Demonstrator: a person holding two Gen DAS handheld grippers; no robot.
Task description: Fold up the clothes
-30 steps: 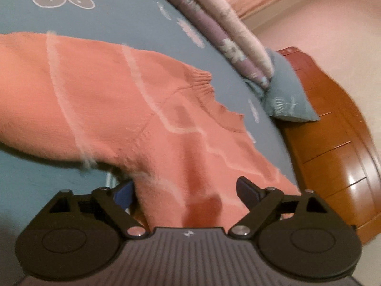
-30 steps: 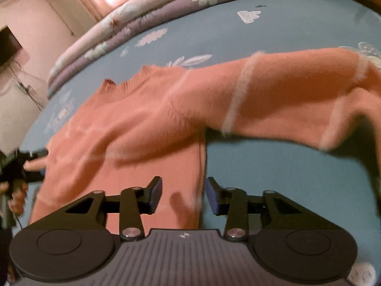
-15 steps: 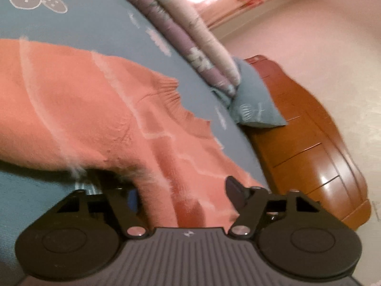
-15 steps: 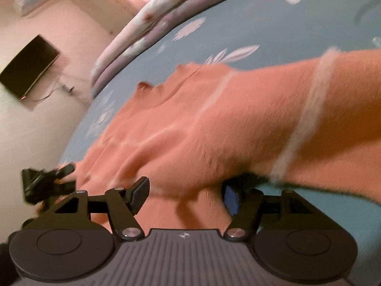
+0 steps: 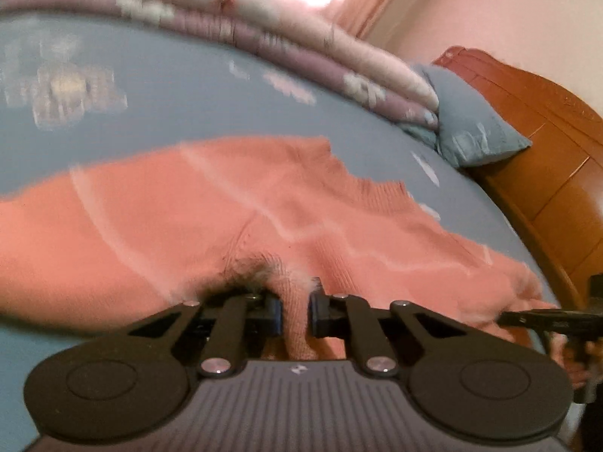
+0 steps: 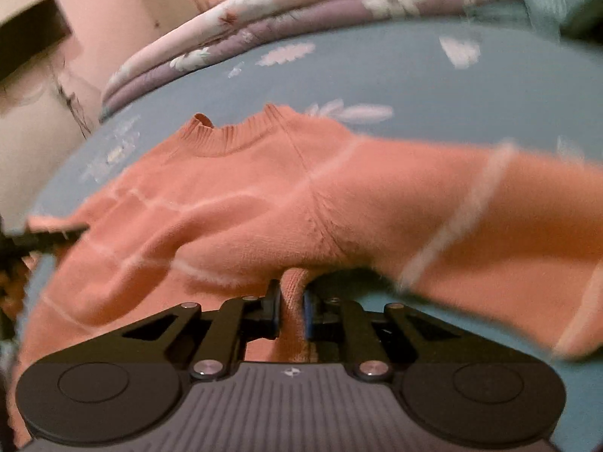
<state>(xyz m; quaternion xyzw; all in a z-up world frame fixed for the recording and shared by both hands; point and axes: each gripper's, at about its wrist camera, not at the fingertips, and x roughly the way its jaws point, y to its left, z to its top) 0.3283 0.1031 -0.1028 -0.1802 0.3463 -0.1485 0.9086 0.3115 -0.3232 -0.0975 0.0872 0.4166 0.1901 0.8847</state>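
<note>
Here, the left tool (image 5: 294, 310) is closing, its pads already pinching a ridge of knit at the underarm of the sweater (image 5: 233, 218); the right tool (image 6: 291, 312) is closing likewise on a ridge at the other underarm. From each tool the sweater runs outward and away across the bed (image 5: 169, 105): the body lies between the two grips, the collar (image 6: 226, 137) toward the far side where the rolled quilt (image 6: 264, 30) lies, and one sleeve (image 6: 490, 207) stretches sideways toward the bed's edge past the right tool. The long axis thus runs from sleeve to sleeve, crosswise to both tools, and each hand is nearest its own sleeve seam. The right tool also shows at the right margin of the left view (image 5: 542, 318), so the grips lie near each other along that axis. Compared with one second earlier, both tools stood spread with loose fabric between the pads; now the knit is bunched in each, and the pinched parts appear lifted slightly off the bed.
</note>
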